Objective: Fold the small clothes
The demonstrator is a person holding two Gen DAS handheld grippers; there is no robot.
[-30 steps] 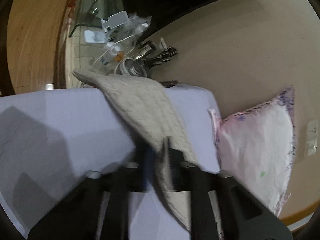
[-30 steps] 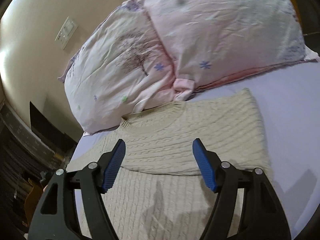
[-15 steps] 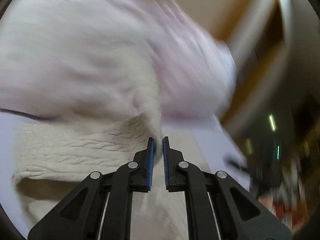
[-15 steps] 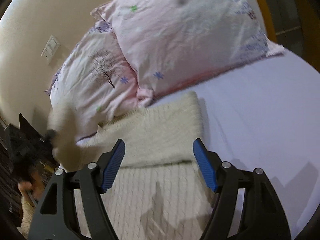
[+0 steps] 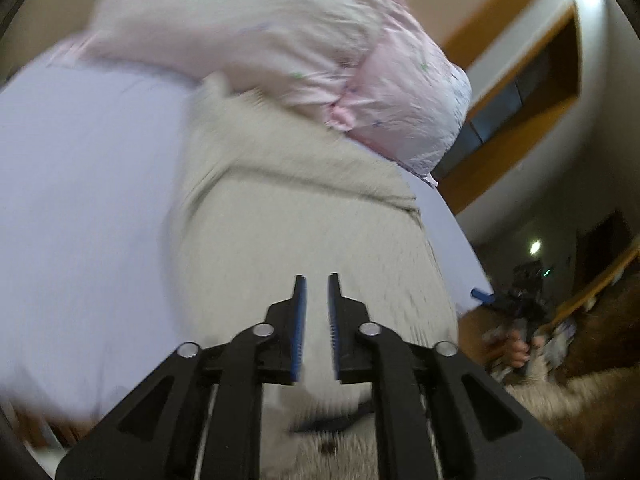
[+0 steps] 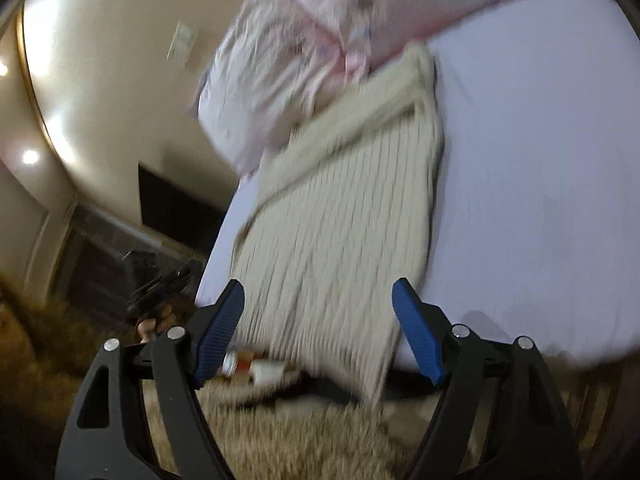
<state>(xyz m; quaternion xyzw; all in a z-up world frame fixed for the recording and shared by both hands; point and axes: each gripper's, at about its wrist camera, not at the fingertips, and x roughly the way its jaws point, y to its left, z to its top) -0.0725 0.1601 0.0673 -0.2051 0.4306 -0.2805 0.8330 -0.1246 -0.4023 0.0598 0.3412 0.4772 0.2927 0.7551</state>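
The cream cable-knit sweater (image 6: 340, 216) lies folded on the lavender bed sheet (image 6: 540, 160), its top edge just against the pink pillows (image 5: 280, 32) and its lower hem draping over the bed's edge. Left claw (image 5: 317, 320) sits above it with fingers almost together, a narrow gap showing and nothing pinched. Right claw (image 6: 316, 332) is spread wide and empty, with shaggy rug (image 6: 280, 440) below.

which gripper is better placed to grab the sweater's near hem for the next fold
Right, probably. The right gripper is wide open, framing the sweater's near hem. The left gripper is nearly closed over mid-fabric.
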